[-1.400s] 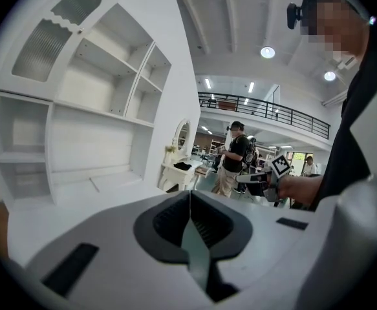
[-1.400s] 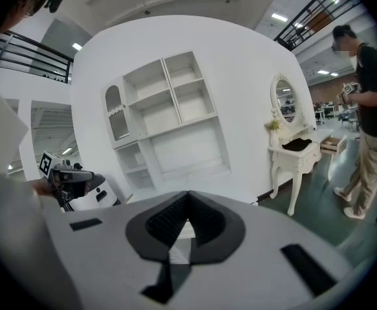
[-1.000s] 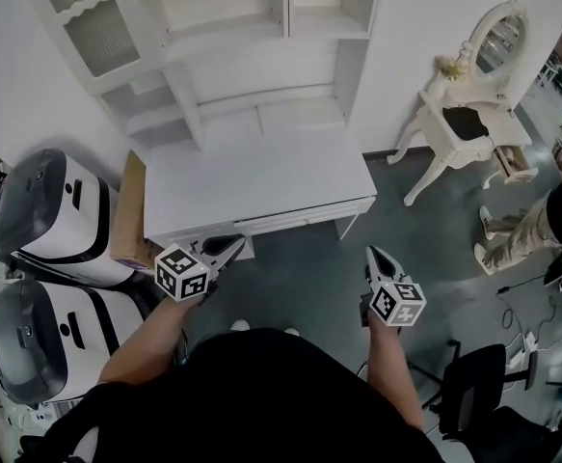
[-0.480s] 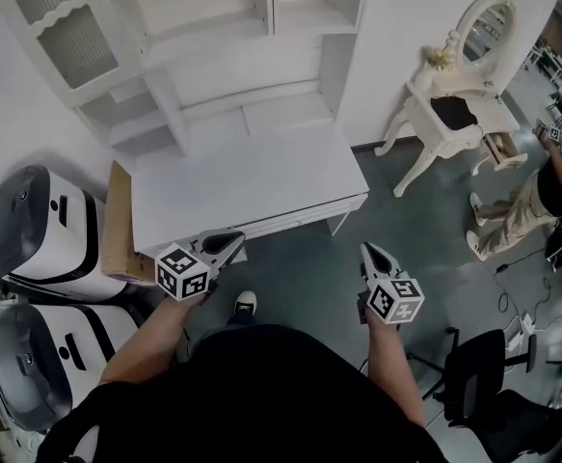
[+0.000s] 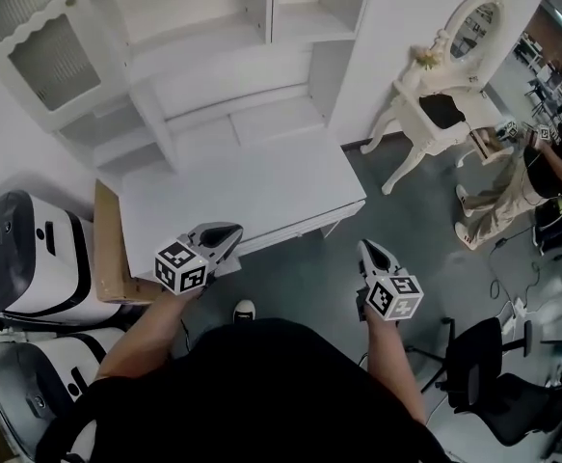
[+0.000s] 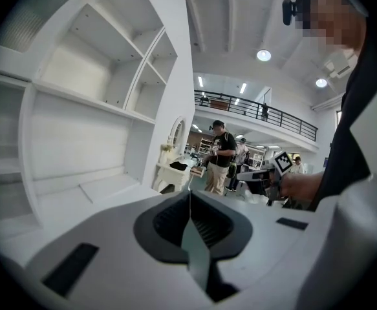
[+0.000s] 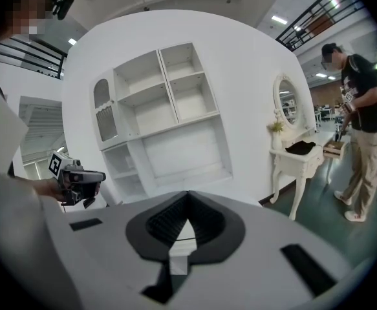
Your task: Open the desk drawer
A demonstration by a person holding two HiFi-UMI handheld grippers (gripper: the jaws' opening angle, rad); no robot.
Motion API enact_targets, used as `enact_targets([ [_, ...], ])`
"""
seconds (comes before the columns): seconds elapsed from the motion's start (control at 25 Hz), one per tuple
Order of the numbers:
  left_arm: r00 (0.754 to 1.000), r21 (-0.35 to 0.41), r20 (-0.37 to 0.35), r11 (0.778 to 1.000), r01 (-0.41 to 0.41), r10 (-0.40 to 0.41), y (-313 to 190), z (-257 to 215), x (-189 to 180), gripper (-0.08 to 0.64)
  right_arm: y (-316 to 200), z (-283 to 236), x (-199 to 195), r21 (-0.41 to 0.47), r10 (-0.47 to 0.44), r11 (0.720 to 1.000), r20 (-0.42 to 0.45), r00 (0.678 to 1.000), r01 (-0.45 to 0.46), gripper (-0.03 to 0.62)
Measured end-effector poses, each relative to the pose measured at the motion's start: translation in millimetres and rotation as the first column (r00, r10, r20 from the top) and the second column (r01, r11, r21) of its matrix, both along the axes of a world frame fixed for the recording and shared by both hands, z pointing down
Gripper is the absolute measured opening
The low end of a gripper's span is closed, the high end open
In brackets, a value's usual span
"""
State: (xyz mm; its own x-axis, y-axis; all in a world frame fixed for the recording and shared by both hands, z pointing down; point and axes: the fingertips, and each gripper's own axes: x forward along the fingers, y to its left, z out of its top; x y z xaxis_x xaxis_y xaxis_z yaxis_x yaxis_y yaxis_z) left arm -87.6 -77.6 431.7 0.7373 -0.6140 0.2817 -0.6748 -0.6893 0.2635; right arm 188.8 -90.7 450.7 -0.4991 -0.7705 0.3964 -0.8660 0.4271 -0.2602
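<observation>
In the last sec the left tool [image 5: 230, 231], jaws together & empty, has edged up to the bench [image 5: 232, 186] front at mid-left, right tool [image 5: 367, 251] also closed, empty, lower right; drawer [image 5: 290, 223] under that edge still shut, so reach just starting.

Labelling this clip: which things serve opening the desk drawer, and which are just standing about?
Job: white desk drawer; left tool, shut; right tool, shut.
Standing about: white vanity table with oval mirror; black office chair; brown cardboard panel.
</observation>
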Motion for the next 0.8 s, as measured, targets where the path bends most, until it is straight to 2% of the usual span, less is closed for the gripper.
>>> enact_targets([
  [0.44,0.995,-0.003,-0.023,0.995,-0.099,0.099,-46,8,-35,0.012,-23,0,-44,-0.015,0.063,0.998,-0.039,0.997,-0.063,0.002],
  [0.8,0.98,-0.019,-0.039,0.98,-0.197,0.197,-62,18,-51,0.012,-22,8,-70,-0.042,0.116,0.992,-0.044,0.992,-0.118,0.002],
])
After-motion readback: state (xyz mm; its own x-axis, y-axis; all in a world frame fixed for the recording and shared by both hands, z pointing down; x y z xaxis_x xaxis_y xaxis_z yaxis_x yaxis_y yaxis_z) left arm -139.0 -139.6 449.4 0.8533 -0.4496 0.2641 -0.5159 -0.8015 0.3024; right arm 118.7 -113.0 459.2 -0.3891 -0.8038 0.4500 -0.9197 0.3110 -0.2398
